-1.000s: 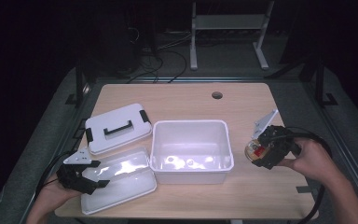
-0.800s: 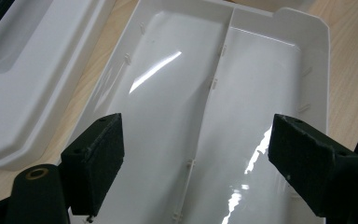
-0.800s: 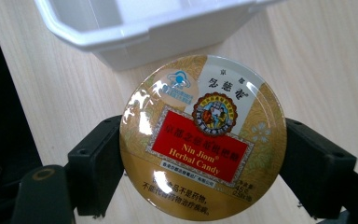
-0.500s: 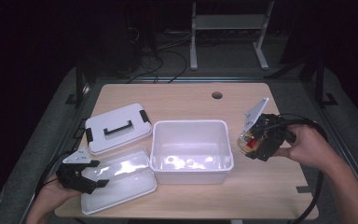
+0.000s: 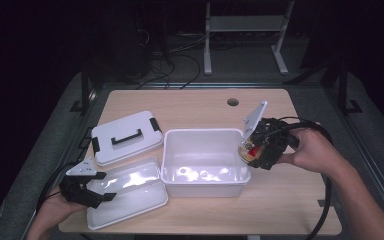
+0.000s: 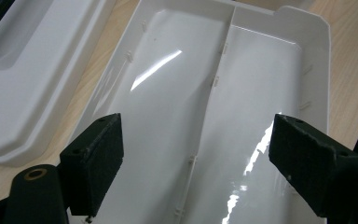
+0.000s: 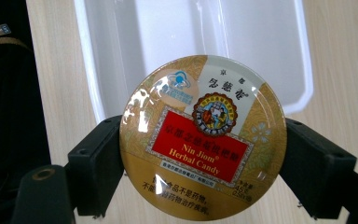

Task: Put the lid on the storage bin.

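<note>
Parted tongs (image 6: pixel 193 163) hover over white tray (image 6: pixel 279 70).

A light wooden worktop (image 5: pixel 200 107) carries three white plastic pieces. An open bin (image 5: pixel 204 162) sits near the middle. Left of it lies a lid with a black handle and black clips (image 5: pixel 125 136), flat on the wood. In front of that lid, just beside the bin's left wall, lies a shallow divided tray (image 5: pixel 130 192). A round cable hole (image 5: pixel 232 102) marks the far side.

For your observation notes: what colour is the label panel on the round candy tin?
Red, on the gold round candy tin; clearest in the right gripper view.
</note>
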Motion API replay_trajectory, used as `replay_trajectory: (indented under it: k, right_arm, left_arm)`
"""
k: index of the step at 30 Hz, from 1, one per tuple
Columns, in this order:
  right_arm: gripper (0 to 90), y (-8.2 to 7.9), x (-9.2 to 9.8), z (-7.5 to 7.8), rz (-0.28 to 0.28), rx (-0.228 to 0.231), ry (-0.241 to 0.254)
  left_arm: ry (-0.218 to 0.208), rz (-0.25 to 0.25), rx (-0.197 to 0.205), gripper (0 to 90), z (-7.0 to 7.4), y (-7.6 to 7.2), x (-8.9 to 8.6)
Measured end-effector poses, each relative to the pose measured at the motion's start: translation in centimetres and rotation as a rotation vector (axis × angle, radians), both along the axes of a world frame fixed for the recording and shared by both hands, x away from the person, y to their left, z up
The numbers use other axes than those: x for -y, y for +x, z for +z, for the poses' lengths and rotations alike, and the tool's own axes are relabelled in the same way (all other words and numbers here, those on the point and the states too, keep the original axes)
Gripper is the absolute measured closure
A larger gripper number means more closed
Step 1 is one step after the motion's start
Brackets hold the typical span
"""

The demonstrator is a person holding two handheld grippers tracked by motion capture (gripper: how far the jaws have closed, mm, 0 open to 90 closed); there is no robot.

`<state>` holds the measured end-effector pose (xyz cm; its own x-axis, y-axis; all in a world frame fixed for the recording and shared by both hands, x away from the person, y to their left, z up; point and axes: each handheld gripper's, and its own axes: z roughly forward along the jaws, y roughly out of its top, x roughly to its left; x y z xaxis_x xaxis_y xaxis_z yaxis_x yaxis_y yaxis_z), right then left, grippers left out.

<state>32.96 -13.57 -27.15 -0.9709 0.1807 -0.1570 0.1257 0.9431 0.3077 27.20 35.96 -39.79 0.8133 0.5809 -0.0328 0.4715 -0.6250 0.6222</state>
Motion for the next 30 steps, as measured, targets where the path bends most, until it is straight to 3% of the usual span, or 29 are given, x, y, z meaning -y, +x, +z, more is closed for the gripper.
replay_trajectory:
  k: [6,13,30]
  right_arm:
    - [20.1,0.7,-1.7,-0.8,0.021,-0.016,-0.032]
    - [20.1,1.4,-3.3,-1.0,0.049,-0.019,-0.025]
    - [20.1,2.5,-6.5,-3.3,0.082,-0.04,-0.096]
  left_arm:
    - [0.0,0.001,0.007,17.1,0.2,0.0,-0.1]
    - [-0.017,-0.001,0.011,17.2,0.5,-0.1,-0.2]
    - [-0.015,-0.011,0.019,16.4,0.7,-0.3,0.0]
